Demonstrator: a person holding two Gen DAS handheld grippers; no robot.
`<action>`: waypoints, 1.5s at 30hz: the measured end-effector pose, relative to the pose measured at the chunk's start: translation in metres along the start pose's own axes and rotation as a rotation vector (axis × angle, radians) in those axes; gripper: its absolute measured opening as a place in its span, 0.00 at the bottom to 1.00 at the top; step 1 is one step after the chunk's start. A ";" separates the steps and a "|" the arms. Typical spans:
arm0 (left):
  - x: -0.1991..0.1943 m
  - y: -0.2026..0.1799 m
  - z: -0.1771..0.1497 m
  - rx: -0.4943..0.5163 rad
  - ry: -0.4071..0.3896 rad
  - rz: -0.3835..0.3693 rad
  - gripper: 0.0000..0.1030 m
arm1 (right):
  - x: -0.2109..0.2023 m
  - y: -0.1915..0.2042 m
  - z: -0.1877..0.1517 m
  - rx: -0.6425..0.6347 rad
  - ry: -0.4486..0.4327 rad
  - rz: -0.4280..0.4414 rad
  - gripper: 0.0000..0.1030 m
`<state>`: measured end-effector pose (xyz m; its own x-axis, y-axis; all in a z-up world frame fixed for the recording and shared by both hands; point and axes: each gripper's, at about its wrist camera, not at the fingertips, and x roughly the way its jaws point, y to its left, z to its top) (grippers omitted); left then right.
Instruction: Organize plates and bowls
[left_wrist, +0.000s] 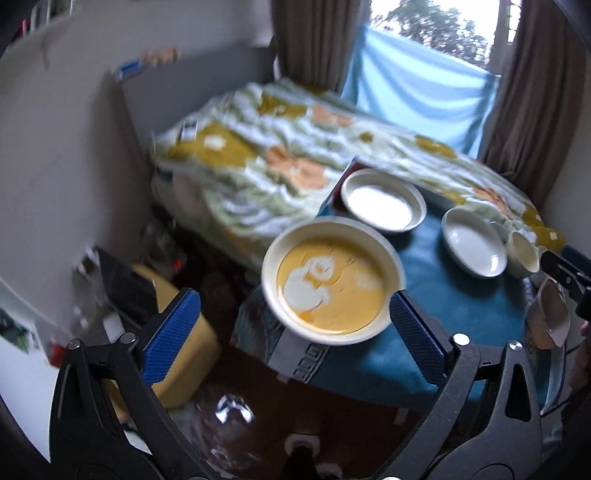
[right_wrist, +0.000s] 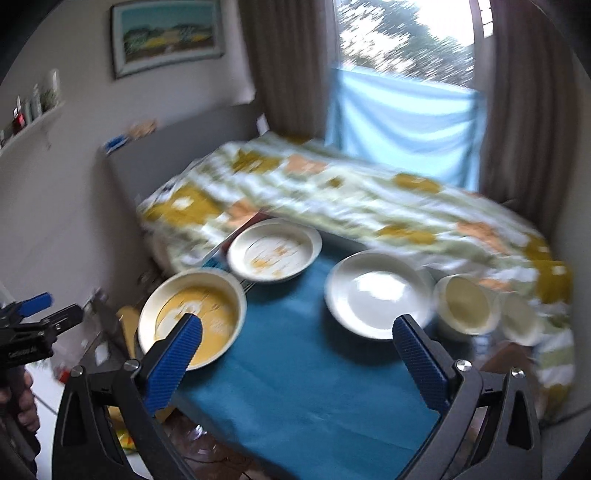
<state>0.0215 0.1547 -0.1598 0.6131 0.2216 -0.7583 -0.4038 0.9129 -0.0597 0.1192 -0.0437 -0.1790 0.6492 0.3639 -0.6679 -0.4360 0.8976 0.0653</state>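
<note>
A cream bowl with a yellow inside (left_wrist: 332, 280) (right_wrist: 210, 299) sits at the left corner of the teal-covered table (left_wrist: 461, 314) (right_wrist: 314, 369). My left gripper (left_wrist: 294, 296) hovers open just in front of it, the right pad's tip overlapping its rim in the picture. Behind lie a plate with yellow smears (left_wrist: 382, 201) (right_wrist: 273, 249) and a plain white plate (left_wrist: 474, 242) (right_wrist: 376, 291). Two small cream cups (right_wrist: 467, 304) (right_wrist: 517, 319) stand at the right. My right gripper (right_wrist: 297, 322) is open over the cloth, with nothing between its pads.
A bed with a floral blanket (left_wrist: 277, 158) (right_wrist: 369, 206) runs right behind the table. Curtains and a blue cloth hang at the window (right_wrist: 402, 122). A yellow box and clutter (left_wrist: 177, 332) fill the floor left of the table. A hand (right_wrist: 18, 398) holds the left gripper.
</note>
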 end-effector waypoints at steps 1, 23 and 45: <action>0.011 0.006 -0.003 -0.010 0.024 -0.004 0.88 | 0.017 0.004 -0.001 -0.007 0.030 0.030 0.96; 0.183 0.050 -0.007 -0.190 0.402 -0.235 0.26 | 0.226 0.041 -0.006 -0.040 0.430 0.271 0.39; 0.189 0.047 0.003 -0.080 0.373 -0.182 0.16 | 0.245 0.047 -0.012 -0.001 0.474 0.338 0.15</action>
<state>0.1208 0.2409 -0.3042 0.3975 -0.0940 -0.9128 -0.3716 0.8930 -0.2538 0.2504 0.0844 -0.3484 0.1242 0.4788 -0.8691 -0.5714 0.7506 0.3319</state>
